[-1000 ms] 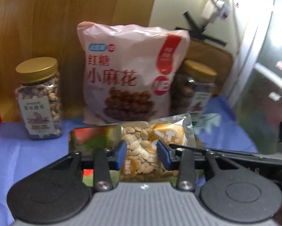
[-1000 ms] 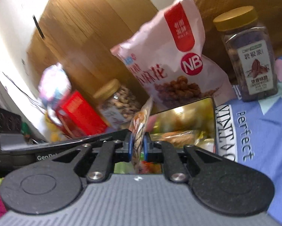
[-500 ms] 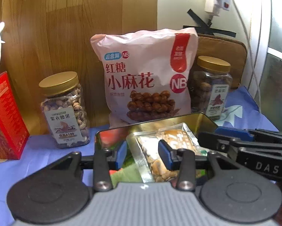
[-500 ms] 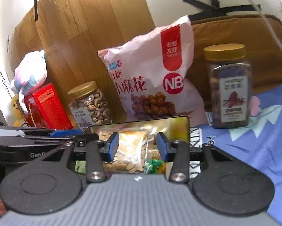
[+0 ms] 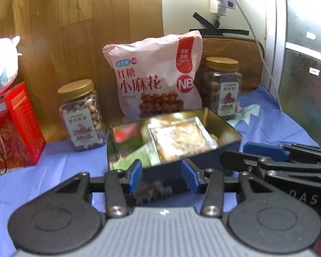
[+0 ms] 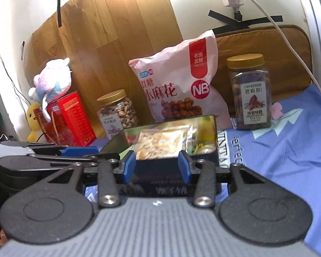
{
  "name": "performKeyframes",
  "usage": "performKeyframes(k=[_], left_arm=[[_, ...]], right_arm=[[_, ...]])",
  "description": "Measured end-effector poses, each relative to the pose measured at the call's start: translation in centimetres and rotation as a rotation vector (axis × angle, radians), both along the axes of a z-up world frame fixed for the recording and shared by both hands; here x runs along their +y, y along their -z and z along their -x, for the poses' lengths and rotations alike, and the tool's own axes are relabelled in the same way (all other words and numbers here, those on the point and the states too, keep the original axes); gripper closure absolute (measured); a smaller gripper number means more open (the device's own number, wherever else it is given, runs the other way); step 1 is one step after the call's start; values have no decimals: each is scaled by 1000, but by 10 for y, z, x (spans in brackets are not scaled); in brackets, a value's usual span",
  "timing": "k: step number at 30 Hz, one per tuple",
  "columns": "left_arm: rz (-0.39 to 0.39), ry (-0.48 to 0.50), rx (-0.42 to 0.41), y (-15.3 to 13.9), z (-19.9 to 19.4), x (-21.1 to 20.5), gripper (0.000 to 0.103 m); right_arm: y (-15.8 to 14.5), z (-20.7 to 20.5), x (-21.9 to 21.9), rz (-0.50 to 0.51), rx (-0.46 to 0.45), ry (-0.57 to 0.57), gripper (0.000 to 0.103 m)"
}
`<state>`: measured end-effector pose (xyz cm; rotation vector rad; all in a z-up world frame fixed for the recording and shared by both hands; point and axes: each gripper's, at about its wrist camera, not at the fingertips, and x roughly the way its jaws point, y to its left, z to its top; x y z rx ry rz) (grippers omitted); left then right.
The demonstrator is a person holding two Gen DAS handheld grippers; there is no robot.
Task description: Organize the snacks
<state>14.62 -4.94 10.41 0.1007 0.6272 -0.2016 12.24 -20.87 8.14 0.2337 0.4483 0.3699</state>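
Observation:
A dark metal tin (image 5: pixel 229 138) with a shiny inside stands on the blue cloth; it also shows in the right wrist view (image 6: pixel 213 128). A clear packet of seeds (image 5: pixel 179 138) lies in it on top of other small snacks, and shows in the right wrist view (image 6: pixel 160 142) too. My left gripper (image 5: pixel 162 174) is open and empty, in front of the tin. My right gripper (image 6: pixel 157 167) is open and empty, also just in front of the tin.
A pink snack bag (image 5: pixel 158 77) leans on the wooden board behind the tin. A gold-lidded nut jar (image 5: pixel 81 115) stands left of it, another jar (image 5: pixel 223 87) right. A red box (image 5: pixel 12 128) with a plush toy (image 6: pixel 53 81) sits far left. A cable (image 6: pixel 289 42) hangs at right.
The right gripper let go of the seed packet, which now lies in the tin. Both grippers have pulled back from the tin and stand open.

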Motion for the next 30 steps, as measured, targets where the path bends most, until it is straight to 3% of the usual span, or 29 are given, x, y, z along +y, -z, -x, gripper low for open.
performKeyframes(k=[4, 8, 12, 15, 19, 22, 30], left_arm=[[15, 0, 7, 3, 24, 1, 54], [16, -7, 17, 9, 49, 2, 44], [8, -15, 25, 18, 70, 2, 24], [-6, -22, 21, 22, 82, 4, 22], [-8, -27, 17, 25, 97, 6, 10], [-9, -29, 8, 27, 107, 8, 3], [-16, -21, 12, 31, 123, 8, 0]], right_arm=[[2, 22, -1, -20, 3, 7, 56], [4, 49, -3, -41, -5, 28, 42], [8, 79, -5, -67, -27, 55, 34], [14, 99, -4, -81, -39, 81, 25], [19, 117, 1, -76, -41, 107, 22], [21, 126, 0, -93, -38, 138, 10], [26, 147, -5, -164, -23, 161, 8]])
